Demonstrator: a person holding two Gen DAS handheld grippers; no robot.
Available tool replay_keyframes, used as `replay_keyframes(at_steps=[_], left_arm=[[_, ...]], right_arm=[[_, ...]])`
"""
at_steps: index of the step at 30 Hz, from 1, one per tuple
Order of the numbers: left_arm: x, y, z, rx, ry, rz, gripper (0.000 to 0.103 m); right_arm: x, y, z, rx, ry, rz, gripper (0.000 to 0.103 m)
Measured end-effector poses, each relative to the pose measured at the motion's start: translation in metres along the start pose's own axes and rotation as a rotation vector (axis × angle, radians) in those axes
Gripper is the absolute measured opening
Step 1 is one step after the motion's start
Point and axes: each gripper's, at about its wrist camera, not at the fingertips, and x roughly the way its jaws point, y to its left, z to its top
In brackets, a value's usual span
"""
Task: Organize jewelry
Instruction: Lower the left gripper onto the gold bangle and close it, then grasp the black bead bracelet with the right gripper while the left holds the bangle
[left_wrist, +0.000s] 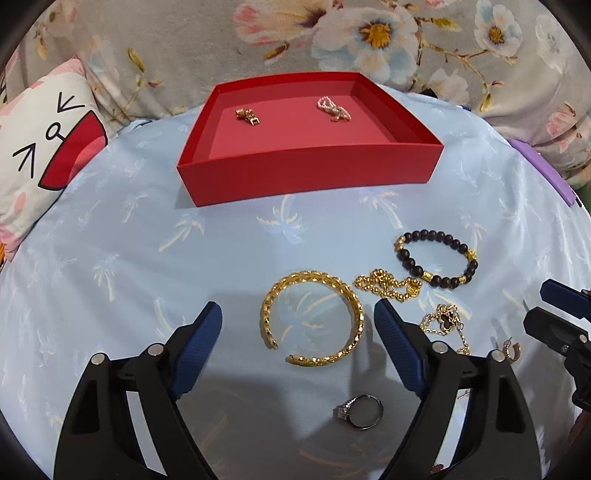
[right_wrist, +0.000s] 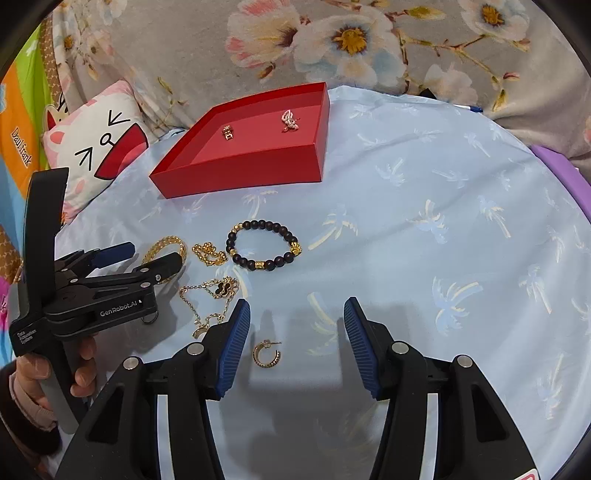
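A red tray (left_wrist: 306, 170) (right_wrist: 236, 177) at the back holds a gold link piece (left_wrist: 248, 116) and a pearl piece (left_wrist: 333, 108). On the blue cloth lie a gold bangle (left_wrist: 312, 321), a gold bead chain (left_wrist: 388, 285), a dark bead bracelet (left_wrist: 437, 256) (right_wrist: 263, 245), a clover necklace (left_wrist: 445, 323) (right_wrist: 218, 291), a silver ring (left_wrist: 360, 411) and a gold hoop earring (right_wrist: 266, 353). My left gripper (left_wrist: 297, 314) is open with the bangle between its fingers. My right gripper (right_wrist: 295, 308) is open just above the earring.
A cat-face cushion (left_wrist: 44, 147) lies left of the tray. A floral blanket (left_wrist: 332, 37) runs behind the table. A purple edge (left_wrist: 543, 173) shows at the right. The left gripper's body (right_wrist: 92, 295) sits beside the necklace.
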Motion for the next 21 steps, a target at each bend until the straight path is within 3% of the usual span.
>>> replay_keyframes(at_steps=[9, 21], left_arm=[[0.002, 0.001, -0.003, 0.0, 0.015, -0.026, 0.055], [-0.018, 0.034, -0.02, -0.073, -0.015, -0.025, 0.055]], right_arm=[[0.007, 0.001, -0.003, -0.009, 0.016, -0.01, 0.052], [0.017, 0.01, 0.01, -0.043, 0.001, -0.01, 0.052]])
